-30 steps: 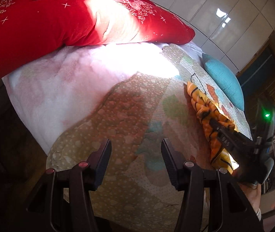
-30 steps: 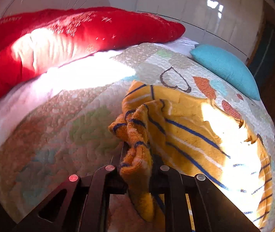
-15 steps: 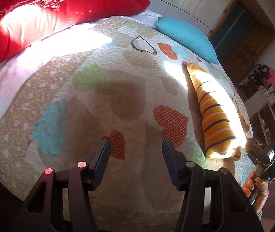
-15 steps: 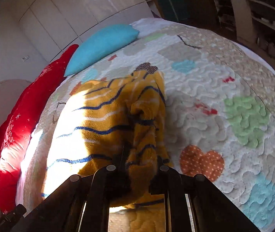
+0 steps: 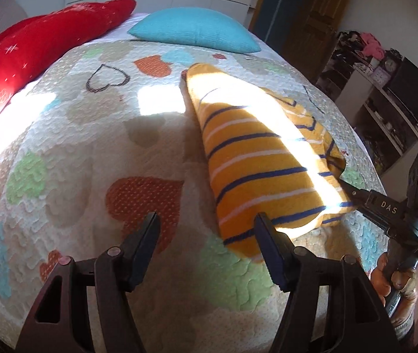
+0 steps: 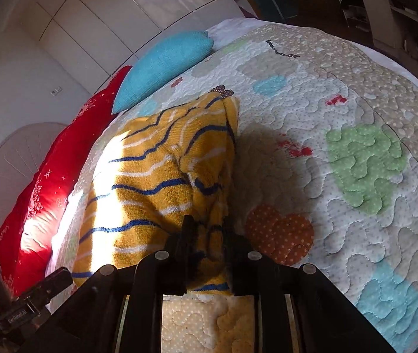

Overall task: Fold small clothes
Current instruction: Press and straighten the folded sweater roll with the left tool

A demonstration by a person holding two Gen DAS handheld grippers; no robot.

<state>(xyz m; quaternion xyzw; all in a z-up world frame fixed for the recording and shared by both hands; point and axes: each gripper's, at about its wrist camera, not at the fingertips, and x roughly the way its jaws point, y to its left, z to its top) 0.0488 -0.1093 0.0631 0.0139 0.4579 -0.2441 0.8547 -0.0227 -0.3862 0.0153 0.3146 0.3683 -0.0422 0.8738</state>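
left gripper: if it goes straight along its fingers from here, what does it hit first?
Probably bare quilt. The left gripper, jaws opening and empty, points down at the orange heart patch. The striped yellow garment lies just off its right finger; depth is unclear, so it might brush it.

Both wrist views look steeply down, close — sharing the striped garment (image 5: 256,158) on the quilt (image 5: 91,147).

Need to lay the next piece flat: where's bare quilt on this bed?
Bare quilt lies between the striped yellow garment and the red pillow; more beyond the garment's other edge. Crowded at the head by the teal pillow.
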